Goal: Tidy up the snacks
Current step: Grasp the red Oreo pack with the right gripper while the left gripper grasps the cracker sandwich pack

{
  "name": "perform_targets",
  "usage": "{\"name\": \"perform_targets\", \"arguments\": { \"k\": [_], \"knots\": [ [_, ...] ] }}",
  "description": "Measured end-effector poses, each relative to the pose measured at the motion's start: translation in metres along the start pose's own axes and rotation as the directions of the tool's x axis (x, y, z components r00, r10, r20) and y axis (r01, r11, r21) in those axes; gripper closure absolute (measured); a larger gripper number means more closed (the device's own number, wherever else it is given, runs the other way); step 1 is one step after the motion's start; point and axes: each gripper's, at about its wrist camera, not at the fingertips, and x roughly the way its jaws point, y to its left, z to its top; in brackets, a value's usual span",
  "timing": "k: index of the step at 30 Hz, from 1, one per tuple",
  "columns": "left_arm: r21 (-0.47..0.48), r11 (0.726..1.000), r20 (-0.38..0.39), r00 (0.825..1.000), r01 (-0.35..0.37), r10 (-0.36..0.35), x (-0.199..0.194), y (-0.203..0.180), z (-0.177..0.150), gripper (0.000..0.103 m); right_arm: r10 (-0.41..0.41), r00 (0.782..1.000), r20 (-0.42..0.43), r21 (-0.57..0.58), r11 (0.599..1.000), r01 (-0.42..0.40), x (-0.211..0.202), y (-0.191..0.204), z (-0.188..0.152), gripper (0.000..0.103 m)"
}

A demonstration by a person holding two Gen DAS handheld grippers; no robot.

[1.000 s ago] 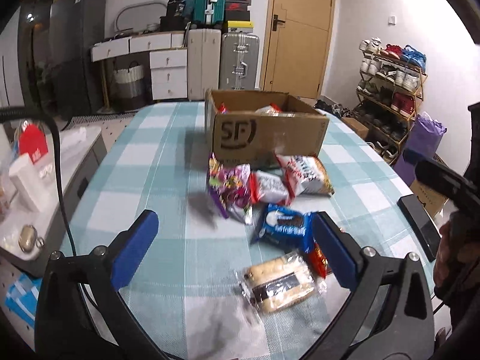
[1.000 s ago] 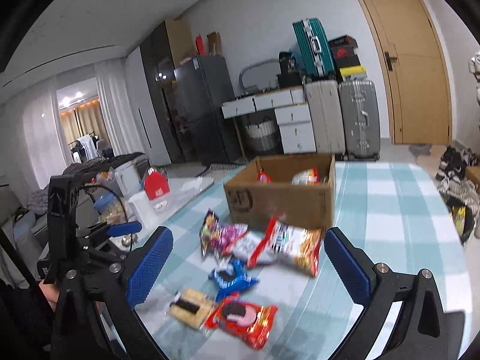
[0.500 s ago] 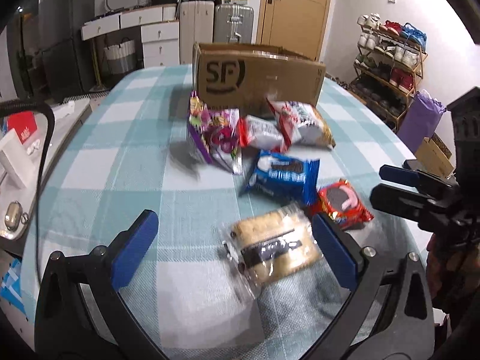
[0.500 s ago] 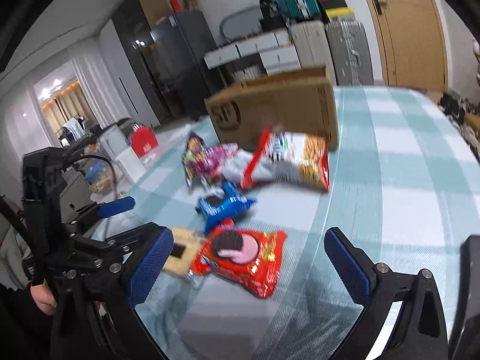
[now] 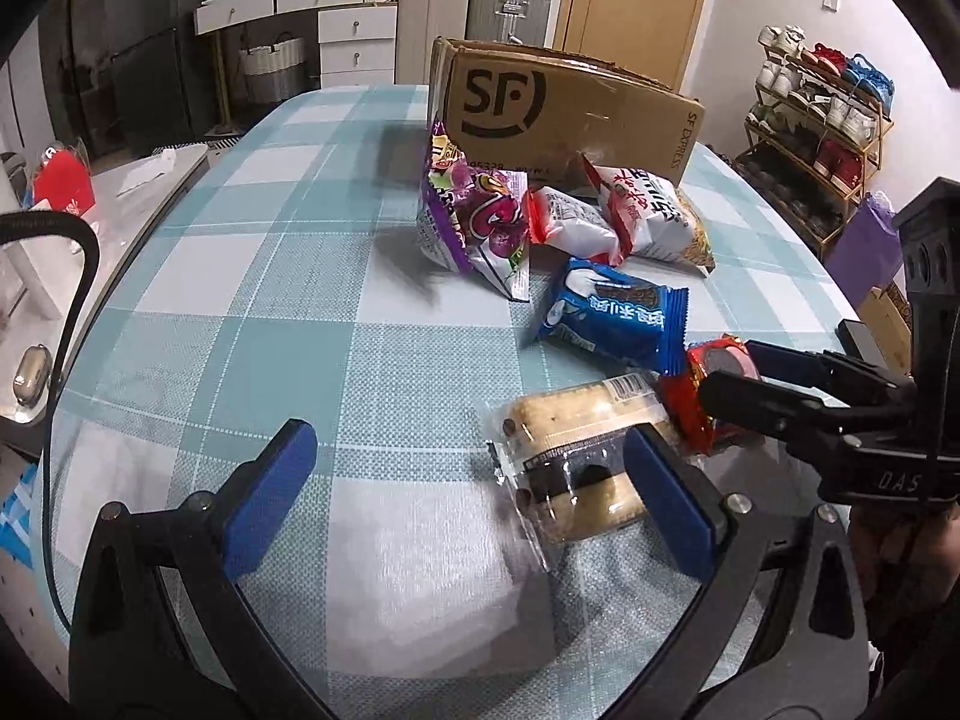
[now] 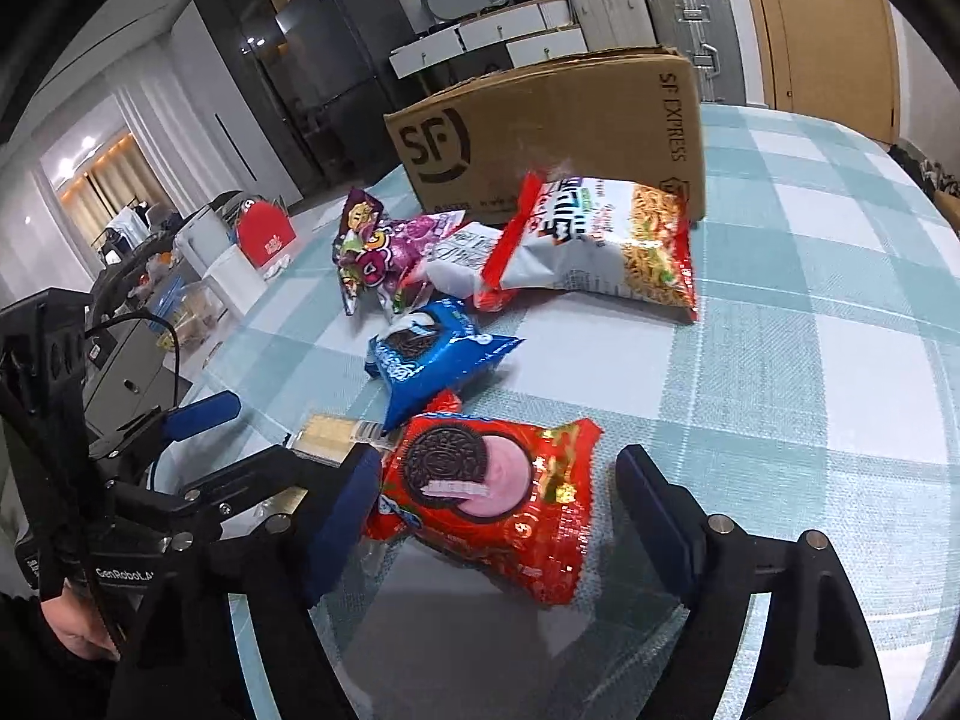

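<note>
Several snack packs lie on the checked table in front of a brown SF cardboard box [image 5: 570, 114]. My left gripper [image 5: 474, 498] is open low over the table; its right finger sits on a clear-wrapped biscuit sandwich [image 5: 570, 456]. My right gripper [image 6: 504, 516] is open, its fingers either side of a red Oreo pack [image 6: 486, 480], which also shows in the left wrist view [image 5: 702, 396]. Behind lie a blue Oreo pack [image 6: 432, 354], a noodle snack bag [image 6: 594, 246], a white pack [image 5: 570, 222] and a purple candy bag [image 5: 474, 222].
The box [image 6: 552, 132] stands at the table's far middle. A low side table with a red carton [image 6: 264, 234] stands to the left. A shoe rack [image 5: 822, 126] stands right of the table. Suitcases and drawers line the back wall. A dark phone [image 5: 864, 342] lies near the right edge.
Both grippers have dropped down towards the table and moved closer to the snacks. The right gripper now straddles the red Oreo pack; the left one has reached the biscuit sandwich.
</note>
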Motion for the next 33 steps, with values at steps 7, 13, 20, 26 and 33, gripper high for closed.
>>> {"name": "perform_targets", "arguments": {
  "k": [7,13,20,26,33],
  "knots": [
    [0.004,1.000,-0.007,1.000,-0.019,0.019,-0.006,0.002,-0.006,0.001,-0.016,1.000,-0.006,-0.035,0.999,0.016,0.003,0.009,-0.001,0.034],
    [0.003,1.000,-0.007,1.000,-0.018,0.018,-0.006,0.004,-0.008,0.001,0.001,1.000,-0.007,-0.039,0.999,-0.001,0.004,0.009,-0.003,0.049],
    [0.003,1.000,-0.013,1.000,-0.022,0.022,-0.006,0.004,-0.010,0.001,0.013,1.000,0.007,-0.049,0.999,-0.013,0.002,0.012,-0.005,0.057],
    [0.005,1.000,-0.019,0.999,-0.026,0.026,-0.006,0.004,-0.009,0.001,0.028,0.999,0.026,-0.022,0.999,-0.027,-0.003,0.007,-0.006,0.058],
    [0.009,1.000,-0.011,1.000,-0.006,0.006,-0.009,0.002,-0.008,0.001,0.027,0.998,0.049,0.005,1.000,-0.027,-0.013,-0.004,-0.008,0.058]
  ]
}}
